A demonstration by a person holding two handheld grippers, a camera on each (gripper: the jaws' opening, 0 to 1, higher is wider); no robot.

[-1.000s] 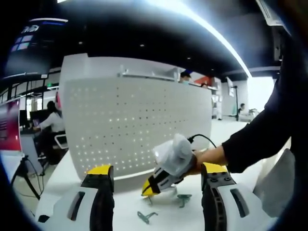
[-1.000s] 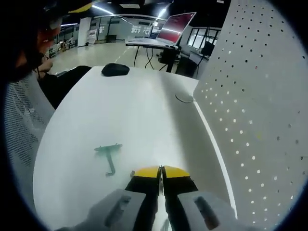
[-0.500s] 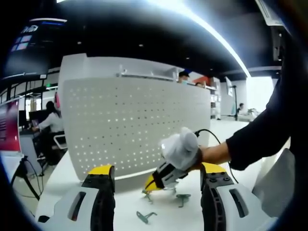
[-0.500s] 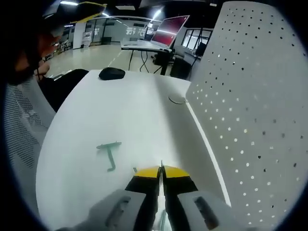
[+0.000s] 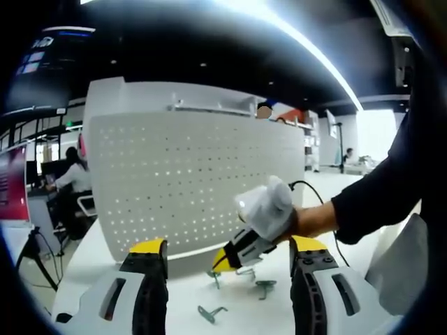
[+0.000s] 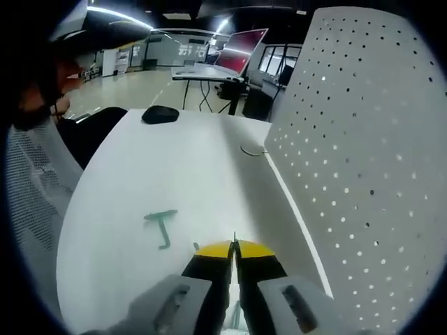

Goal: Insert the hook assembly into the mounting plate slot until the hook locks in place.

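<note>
Your right gripper (image 5: 225, 259) has come up off the bench (image 6: 174, 181) over the last second, jaws pinched tight on a thin green hook (image 5: 215, 278), now hanging clear of the surface just before the white pegboard (image 5: 195, 181). That reads as the carry toward a slot, insertion not begun. Your left gripper (image 5: 227, 289) hovers wide open, holding nothing. Two spare hooks (image 5: 265, 286) lie on the white bench; another (image 6: 162, 225) sits well apart. Open office beyond, ceiling strip lights.
</note>
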